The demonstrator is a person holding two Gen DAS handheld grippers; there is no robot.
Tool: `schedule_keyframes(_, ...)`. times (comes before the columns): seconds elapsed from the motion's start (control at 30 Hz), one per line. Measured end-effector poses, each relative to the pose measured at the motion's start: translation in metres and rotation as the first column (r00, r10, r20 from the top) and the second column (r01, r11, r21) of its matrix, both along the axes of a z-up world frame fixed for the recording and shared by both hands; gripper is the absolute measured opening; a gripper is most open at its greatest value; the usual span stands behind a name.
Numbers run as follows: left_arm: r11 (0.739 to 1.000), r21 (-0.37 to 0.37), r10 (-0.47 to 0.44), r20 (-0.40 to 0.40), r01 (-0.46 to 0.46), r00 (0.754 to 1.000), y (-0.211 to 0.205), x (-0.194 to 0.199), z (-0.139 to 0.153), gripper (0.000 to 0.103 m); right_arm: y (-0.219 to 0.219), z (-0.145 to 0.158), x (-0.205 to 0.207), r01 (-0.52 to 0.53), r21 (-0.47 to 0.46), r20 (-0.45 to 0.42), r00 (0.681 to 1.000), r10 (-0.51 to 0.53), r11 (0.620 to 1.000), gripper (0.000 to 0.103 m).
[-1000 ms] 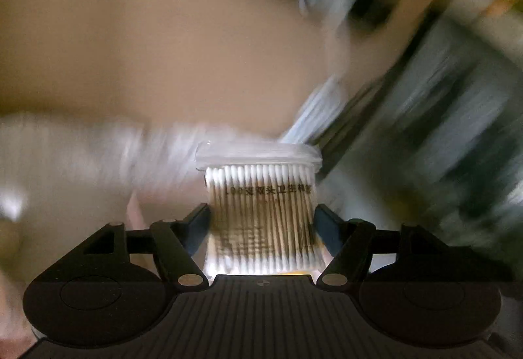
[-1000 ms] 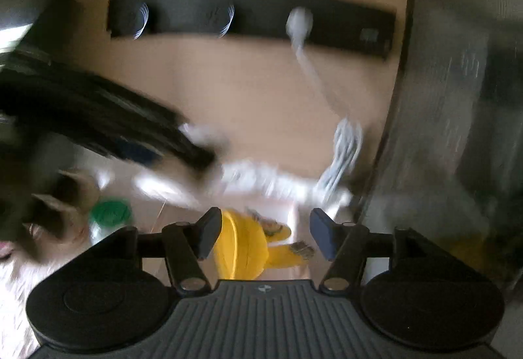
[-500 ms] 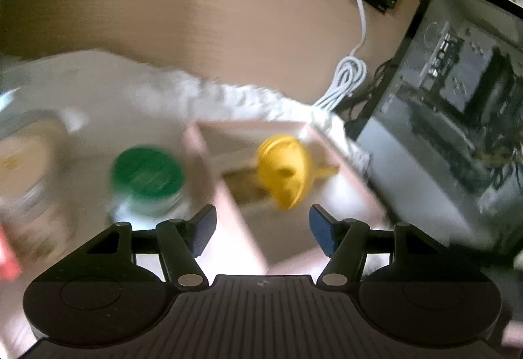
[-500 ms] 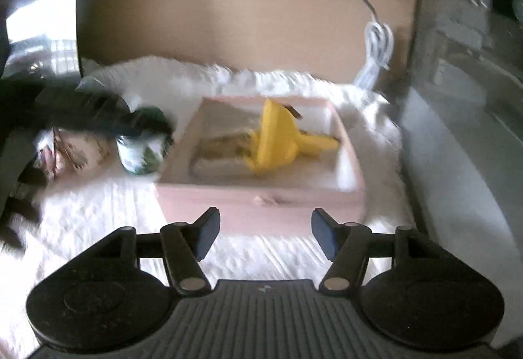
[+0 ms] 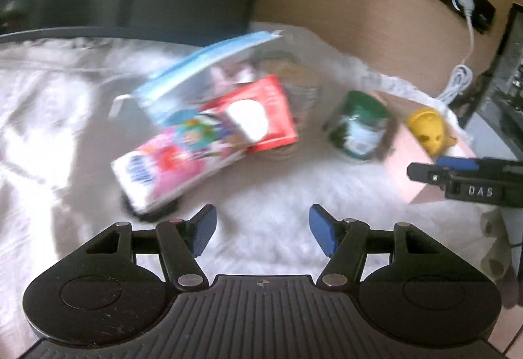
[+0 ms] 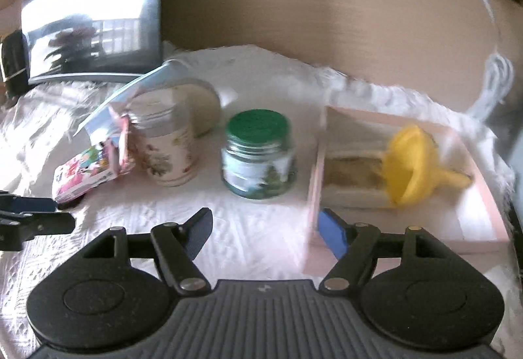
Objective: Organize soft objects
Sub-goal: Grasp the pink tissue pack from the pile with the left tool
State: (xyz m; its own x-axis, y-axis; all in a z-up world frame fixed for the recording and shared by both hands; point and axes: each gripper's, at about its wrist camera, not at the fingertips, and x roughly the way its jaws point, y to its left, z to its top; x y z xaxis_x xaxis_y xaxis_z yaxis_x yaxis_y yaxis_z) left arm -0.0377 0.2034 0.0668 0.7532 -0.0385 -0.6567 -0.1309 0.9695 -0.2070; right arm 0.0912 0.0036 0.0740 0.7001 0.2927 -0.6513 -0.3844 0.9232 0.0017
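Left wrist view: your left gripper [image 5: 261, 230] hangs empty, fingers apart, over the white cloth [image 5: 261, 195], facing the colourful packet [image 5: 202, 143]. Right gripper [image 6: 266, 228] is empty too, fingers opening, nothing between them. Pink tray [image 6: 483, 221] already holds the yellow toy [image 6: 405, 172]. Step in hand, as judged: reaching for the next soft item. Next move: lower onto the packet, clear of the green-lidded jar [image 6: 258, 156].
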Motion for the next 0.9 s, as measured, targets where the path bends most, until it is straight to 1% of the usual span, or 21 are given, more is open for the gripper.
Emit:
schedule_keyframes(0.07,0.999,0.03,0.04,0.009,-0.04,0.999,0.014,-0.01,0.0,0.068,0.013,-0.001,-0.003,-0.03,-0.011,-0.002,1.0,0.03,0.999,0.073)
schedule_keyframes(0.13,0.996,0.035,0.083,0.022,-0.084,0.996,0.03,-0.015,0.001,0.068,0.023,-0.001,-0.008,-0.059,-0.012,-0.005,0.998,0.059,0.998,0.073)
schedule_keyframes(0.2,0.994,0.044,0.095,0.026,-0.096,0.995,0.045,-0.016,0.004,0.068,0.032,-0.002,-0.014,-0.092,-0.029,0.0,0.996,0.092,0.995,0.073)
schedule_keyframes(0.27,0.997,0.076,0.03,0.014,-0.031,0.999,0.052,-0.004,0.008,0.068,0.041,-0.005,-0.017,-0.116,-0.051,0.0,0.993,0.116,0.992,0.073)
schedule_keyframes(0.33,0.985,0.162,-0.061,0.012,0.059,0.998,0.05,0.011,0.013,0.068,0.045,-0.006,-0.022,-0.127,-0.061,-0.005,0.992,0.127,0.99,0.073)
schedule_keyframes(0.4,0.952,0.258,-0.166,-0.022,0.166,0.986,0.045,0.03,0.013,0.068,0.045,-0.008,-0.026,-0.127,-0.058,-0.016,0.992,0.127,0.99,0.073)
schedule_keyframes(0.43,0.935,0.28,-0.21,-0.054,0.216,0.976,0.044,0.041,0.011,0.069,0.045,-0.009,-0.028,-0.128,-0.055,-0.022,0.992,0.127,0.99,0.073)
schedule_keyframes(0.47,0.927,0.281,-0.233,-0.09,0.249,0.968,0.044,0.05,0.006,0.069,0.045,-0.01,-0.03,-0.128,-0.055,-0.026,0.992,0.127,0.99,0.073)
schedule_keyframes(0.53,0.922,0.271,-0.236,-0.175,0.277,0.956,0.049,0.071,-0.004,0.069,0.043,-0.01,-0.034,-0.13,-0.057,-0.027,0.991,0.129,0.99,0.073)
schedule_keyframes(0.6,0.909,0.308,-0.221,-0.214,0.281,0.951,0.051,0.084,-0.011,0.07,0.039,-0.01,-0.039,-0.14,-0.058,-0.026,0.99,0.139,0.988,0.073)
schedule_keyframes(0.63,0.909,0.312,-0.21,-0.228,0.275,0.951,0.054,0.09,-0.013,0.073,0.037,-0.011,-0.041,-0.146,-0.061,-0.028,0.989,0.144,0.987,0.073)
schedule_keyframes(0.67,0.92,0.293,-0.198,-0.227,0.261,0.953,0.057,0.095,-0.015,0.074,0.036,-0.012,-0.042,-0.149,-0.066,-0.031,0.989,0.147,0.987,0.073)
schedule_keyframes(0.7,0.938,0.254,-0.181,-0.222,0.236,0.958,0.063,0.098,-0.015,0.074,0.034,-0.014,-0.043,-0.148,-0.072,-0.035,0.989,0.146,0.986,0.073)
schedule_keyframes(0.77,0.959,0.204,-0.154,-0.213,0.198,0.965,0.071,0.1,-0.014,0.075,0.033,-0.018,-0.042,-0.143,-0.078,-0.044,0.989,0.14,0.987,0.073)
schedule_keyframes(0.83,0.965,0.181,-0.15,-0.202,0.188,0.968,0.074,0.097,-0.013,0.074,0.032,-0.023,-0.04,-0.139,-0.076,-0.064,0.989,0.135,0.987,0.073)
schedule_keyframes(0.9,0.964,0.177,-0.162,-0.203,0.199,0.966,0.072,0.095,-0.016,0.073,0.035,-0.027,-0.037,-0.146,-0.078,-0.075,0.987,0.14,0.986,0.073)
